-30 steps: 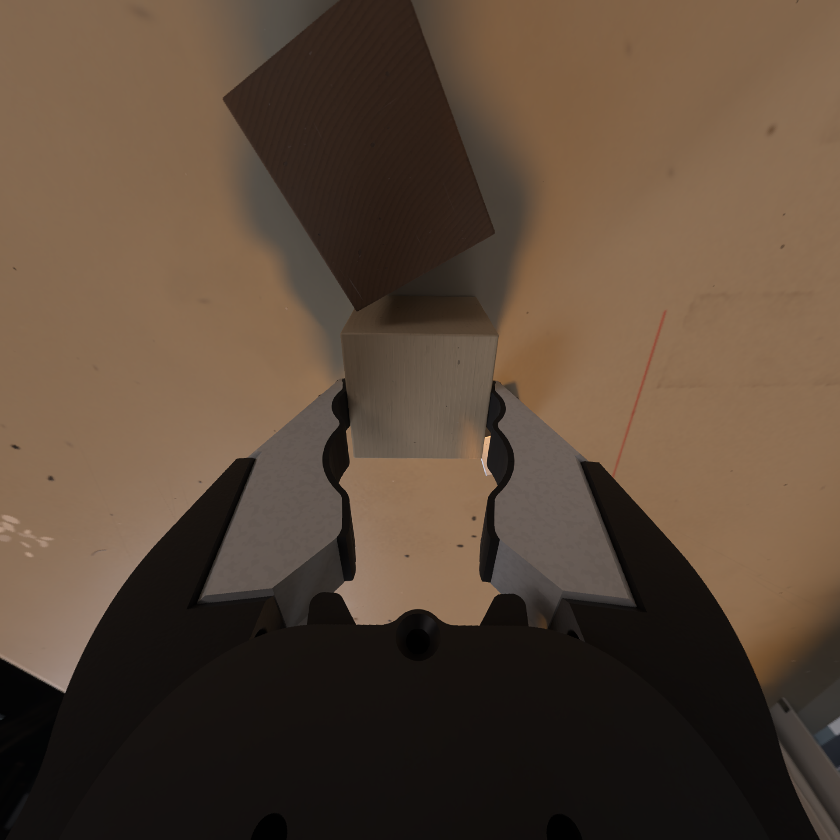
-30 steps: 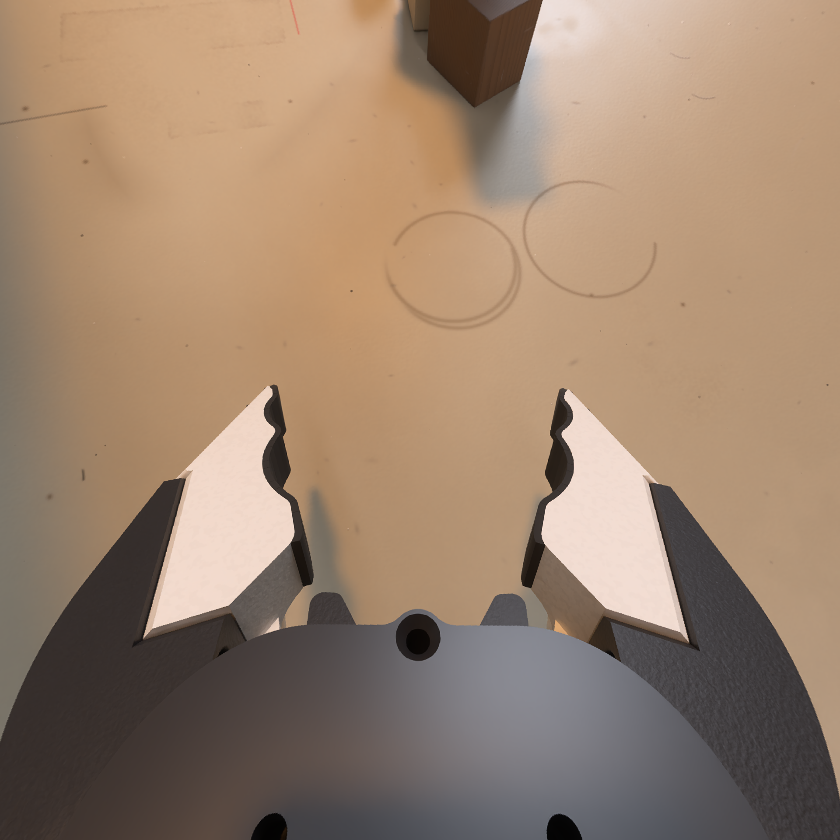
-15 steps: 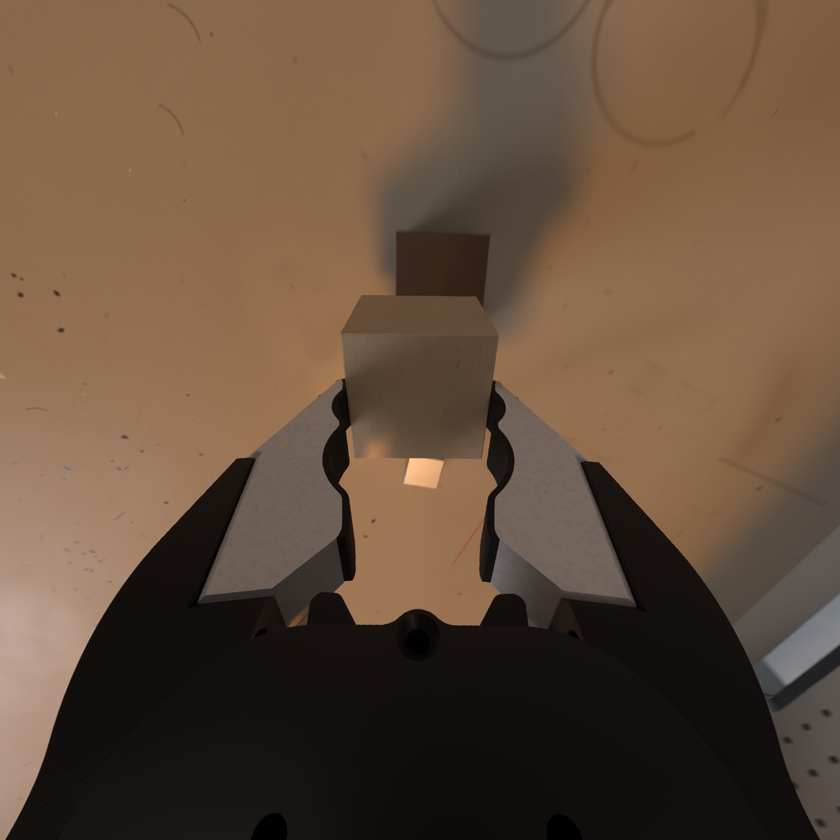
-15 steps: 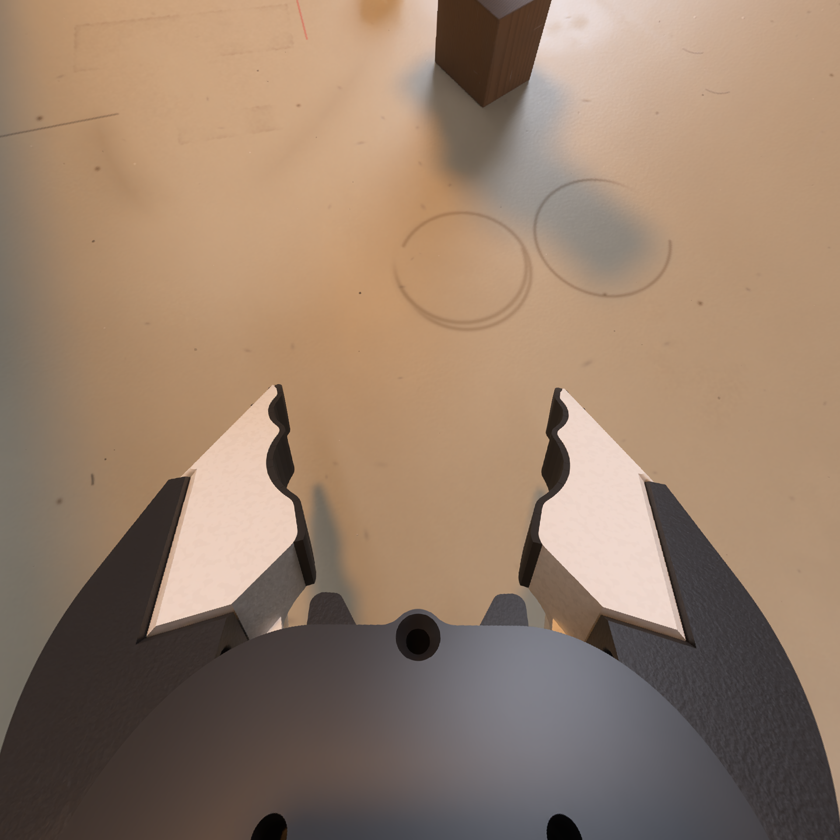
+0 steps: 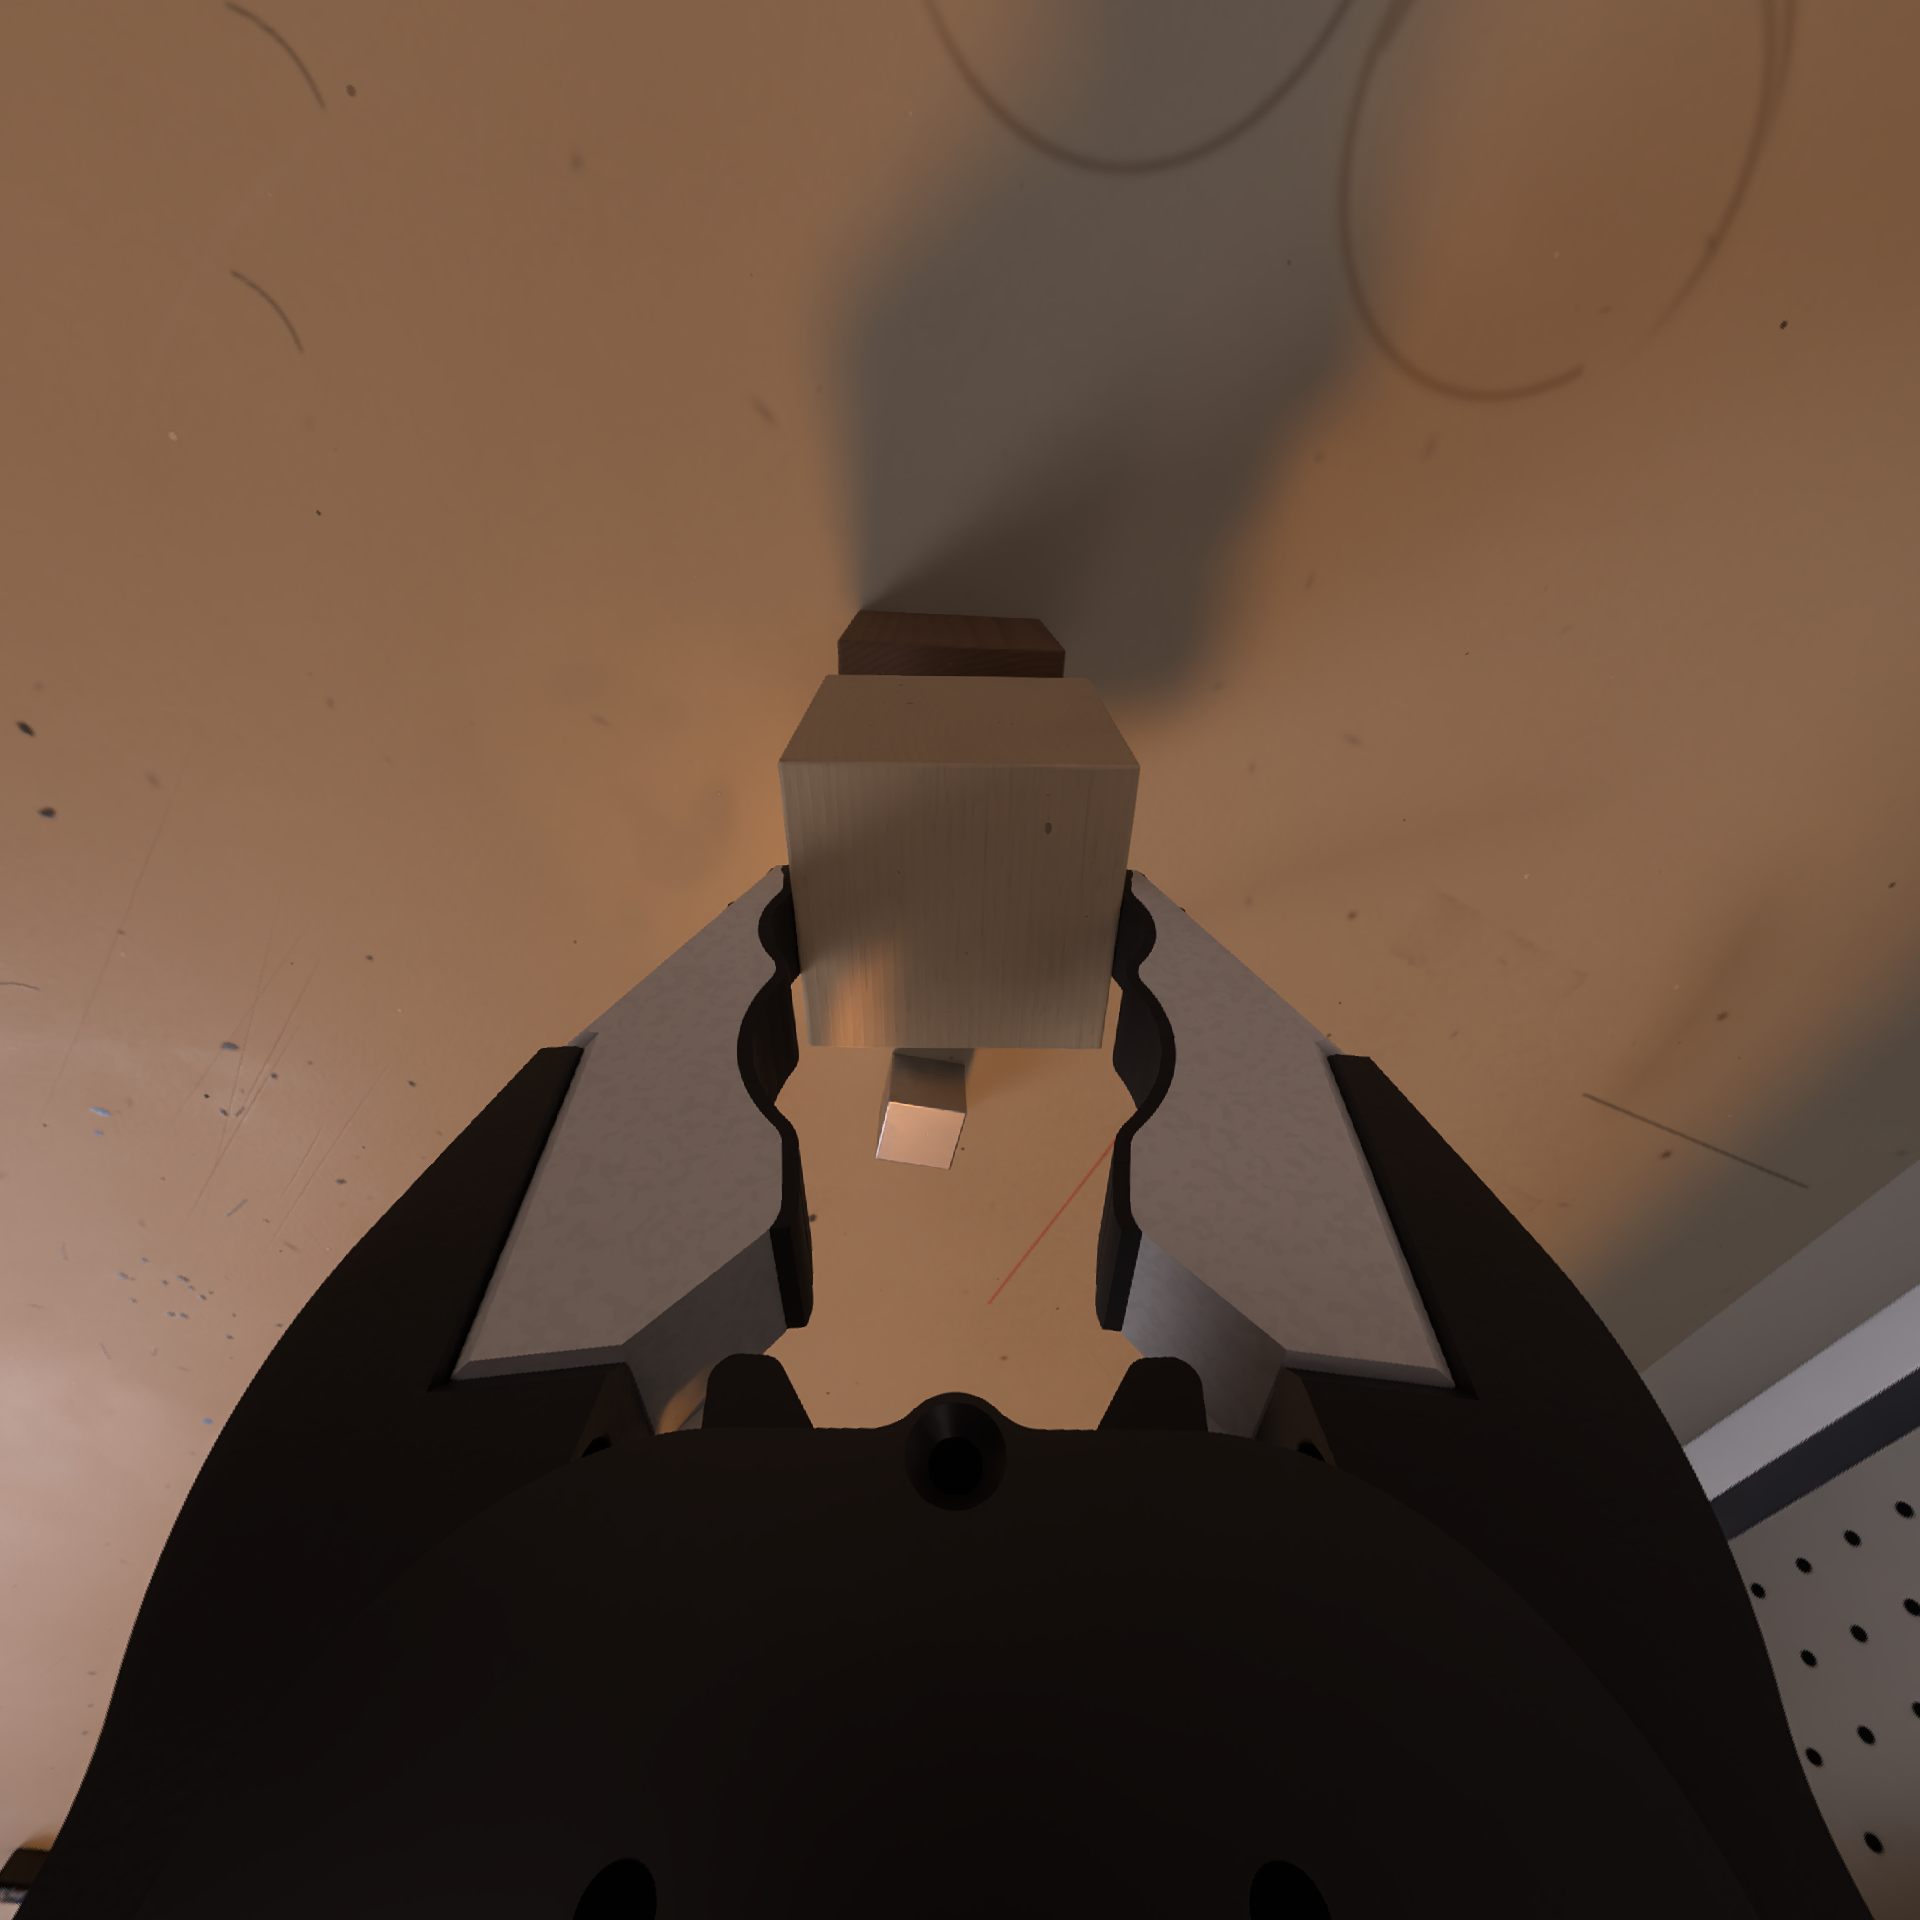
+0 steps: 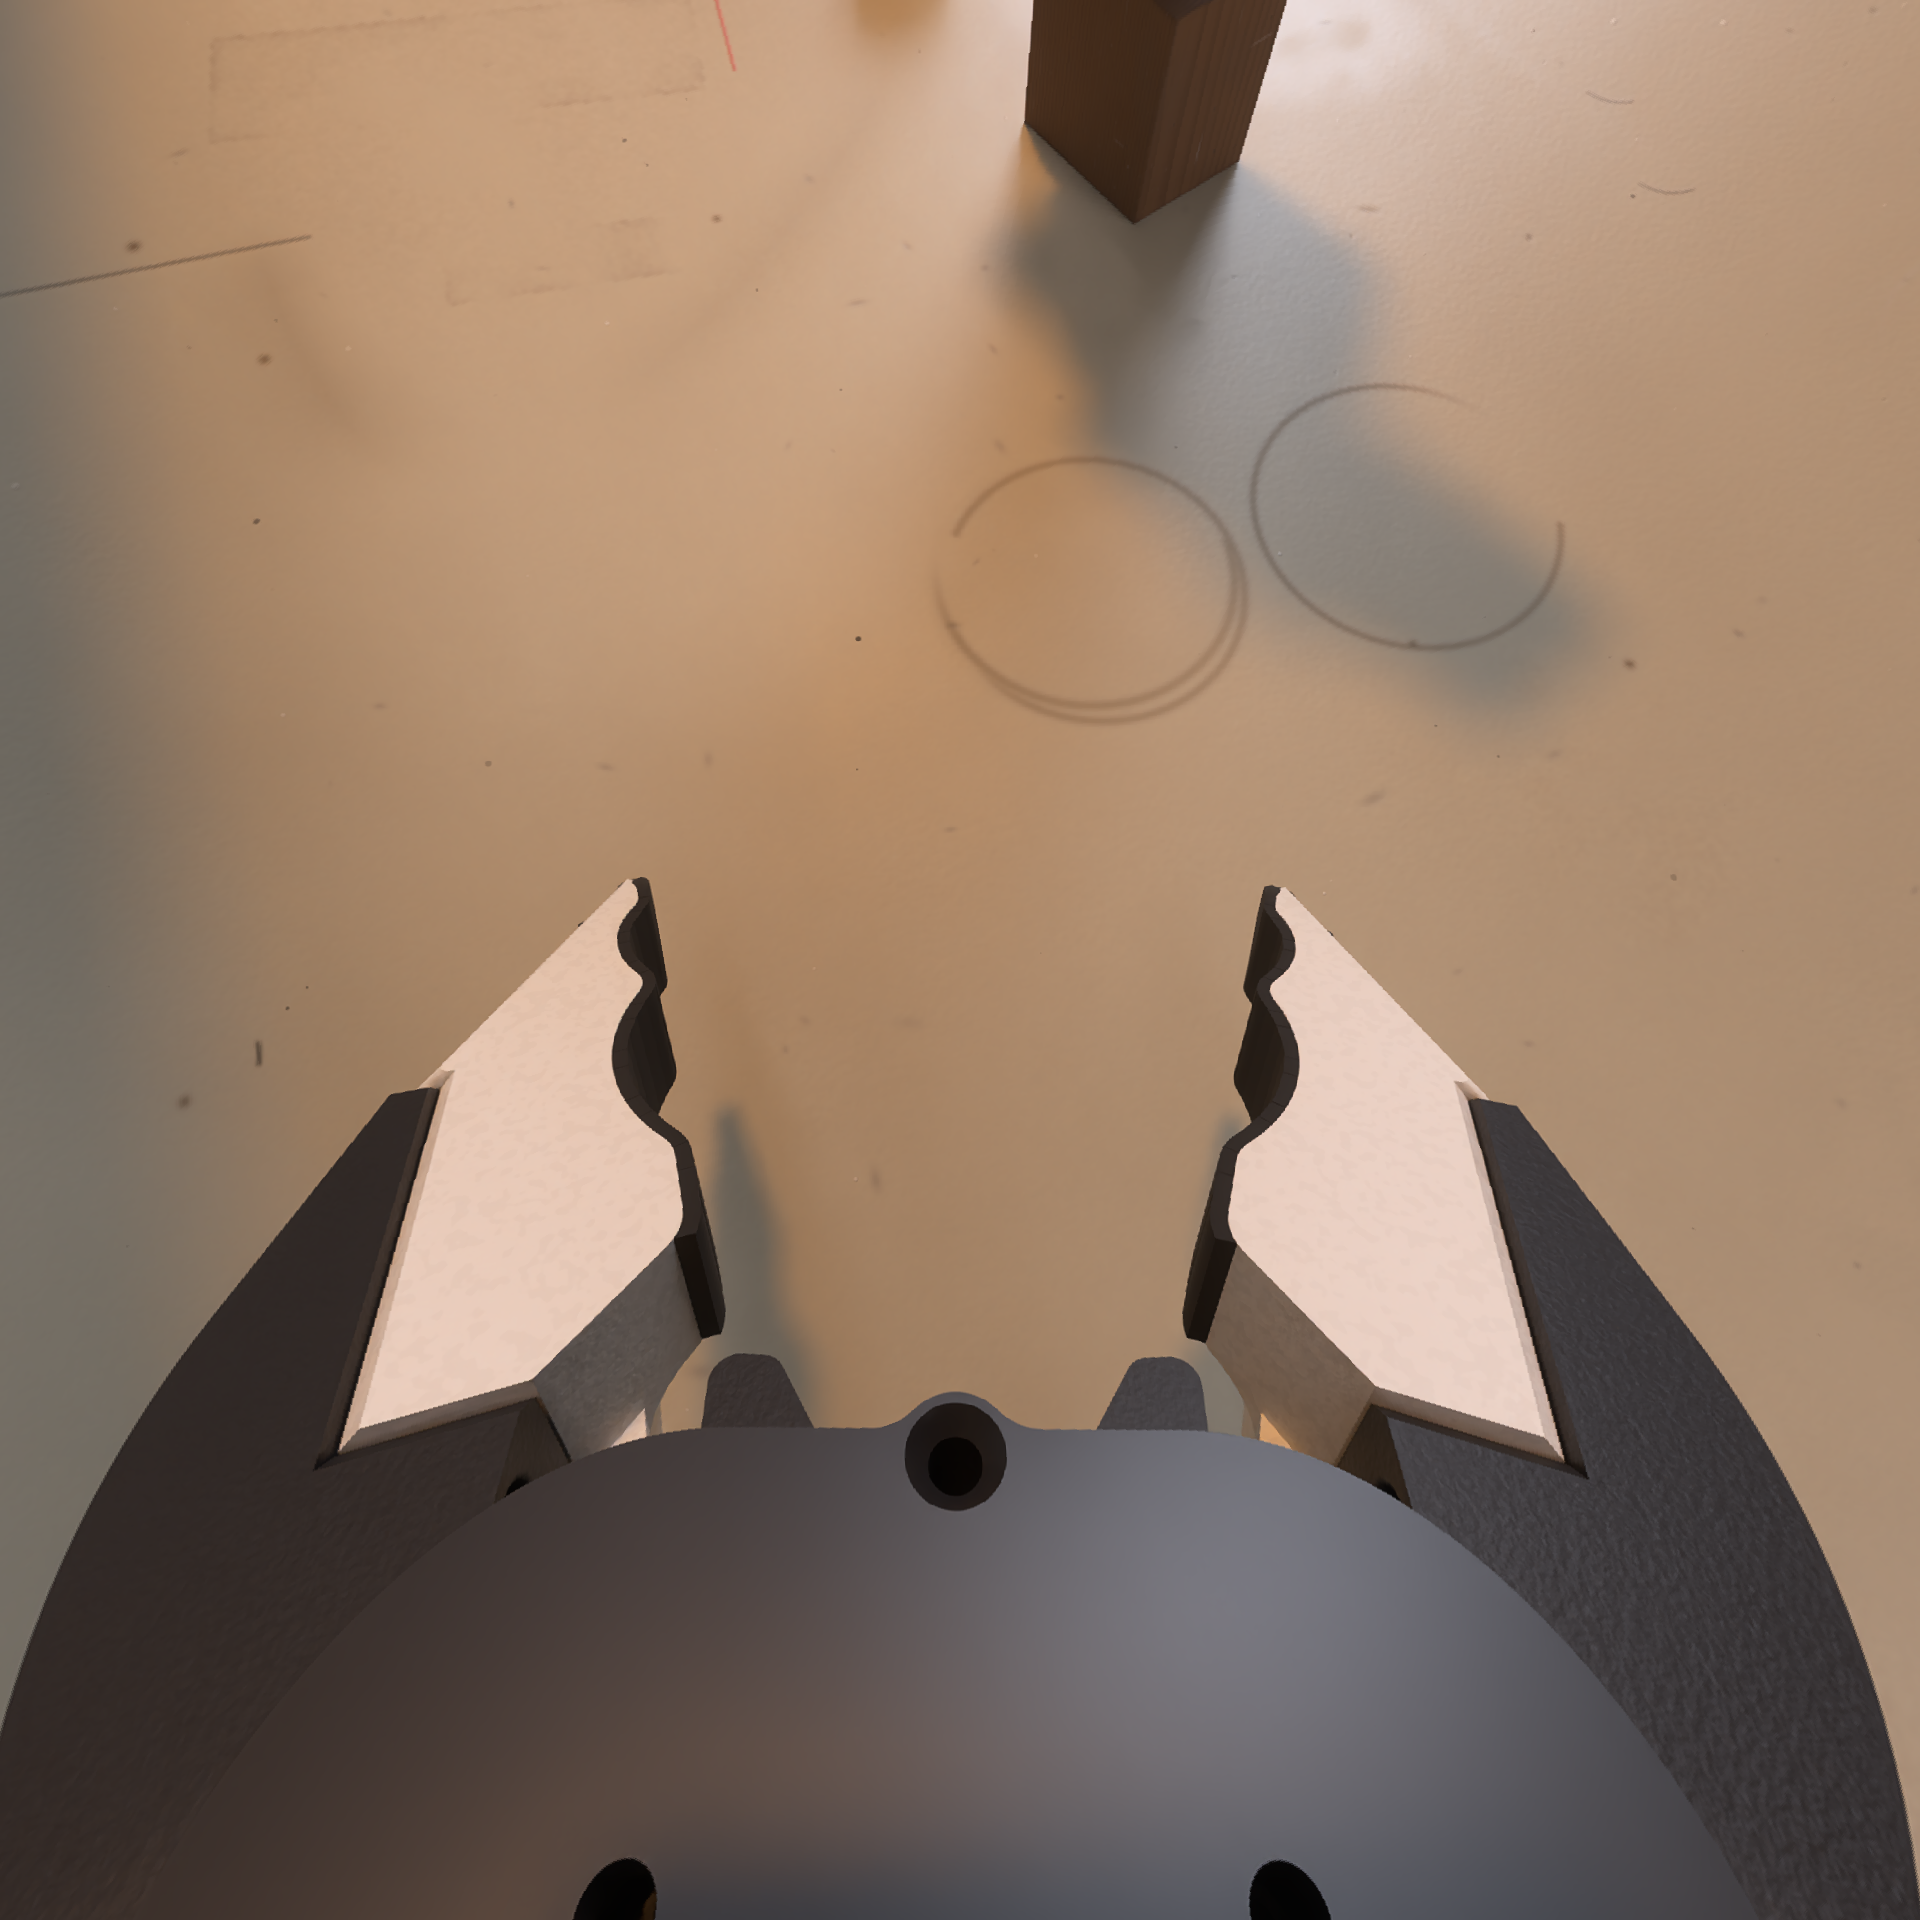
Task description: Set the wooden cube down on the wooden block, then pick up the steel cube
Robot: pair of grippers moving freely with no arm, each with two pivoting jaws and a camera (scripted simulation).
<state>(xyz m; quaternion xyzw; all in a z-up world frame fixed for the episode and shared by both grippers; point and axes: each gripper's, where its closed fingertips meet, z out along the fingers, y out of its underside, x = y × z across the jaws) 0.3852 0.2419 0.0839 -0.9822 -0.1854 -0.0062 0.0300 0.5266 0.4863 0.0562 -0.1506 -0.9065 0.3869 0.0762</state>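
Observation:
My left gripper (image 5: 956, 914) is shut on the pale wooden cube (image 5: 951, 894) and holds it in the air above the tan table. The dark wooden block (image 5: 951, 646) shows just past the cube's top edge, mostly hidden behind it. The small shiny steel cube (image 5: 920, 1129) lies on the table below the held cube, seen between my fingers. In the right wrist view the wooden block (image 6: 1148, 104) stands upright at the top edge, far ahead. My right gripper (image 6: 954, 904) is open and empty above the table.
Two thin ring marks (image 6: 1091, 592) are on the table between my right gripper and the block. A table edge with a grey perforated panel (image 5: 1849, 1662) lies at the lower right of the left wrist view. A thin red line (image 5: 1049, 1221) marks the table.
My left gripper has lifted and tilted with the wooden cube: the block went from large and close to small and mostly hidden behind the cube, and the steel cube came into view. The right gripper barely moved.

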